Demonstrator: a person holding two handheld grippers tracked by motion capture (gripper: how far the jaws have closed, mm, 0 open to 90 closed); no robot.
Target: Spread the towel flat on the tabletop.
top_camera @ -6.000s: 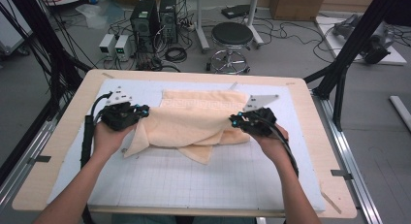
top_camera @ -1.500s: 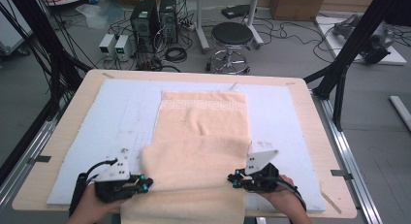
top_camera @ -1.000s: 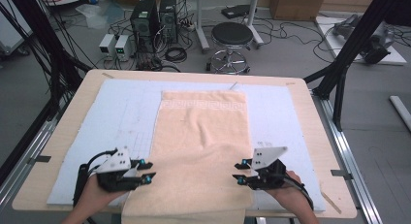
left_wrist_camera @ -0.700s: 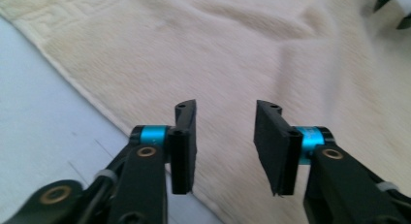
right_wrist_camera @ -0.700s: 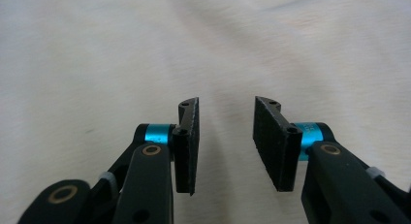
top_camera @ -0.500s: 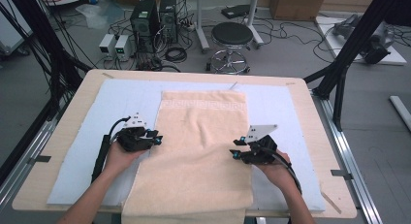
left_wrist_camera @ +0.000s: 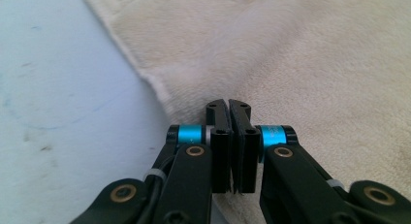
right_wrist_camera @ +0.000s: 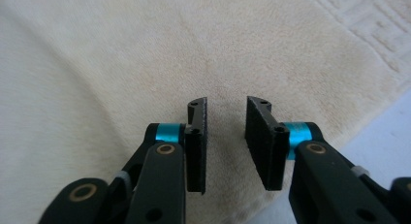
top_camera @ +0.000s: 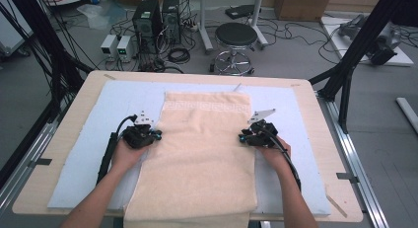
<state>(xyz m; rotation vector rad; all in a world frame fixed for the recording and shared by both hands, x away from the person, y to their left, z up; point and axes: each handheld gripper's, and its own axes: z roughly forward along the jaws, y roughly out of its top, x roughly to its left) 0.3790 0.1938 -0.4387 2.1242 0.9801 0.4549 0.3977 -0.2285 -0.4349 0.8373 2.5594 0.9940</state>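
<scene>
One cream towel (top_camera: 207,154) lies spread flat down the middle of the desk, its patterned band toward the far edge and its near end hanging a little over the front edge. We judge it light, soft and floppy: terry pile like this gives no stiffness, so it will sag and fold wherever it is lifted, though the nap should not slip between pads. The long side edges look to us the sensible places to take hold, pinching a single layer at matching points so the cloth rises evenly. The left claw (top_camera: 156,134) sits at the towel's left side edge, about midway along the desk; in the left gripper view (left_wrist_camera: 229,107) its jaws stand pressed together with the tips over the hem, and we cannot tell whether any cloth is caught between them. The right claw (top_camera: 242,137) rests at the opposite side edge; in the right gripper view (right_wrist_camera: 226,105) its jaws stand moderately apart above the pile, holding nothing. Under the towel a pale blue mat (top_camera: 123,99) covers most of the wooden desk (top_camera: 79,97).
</scene>
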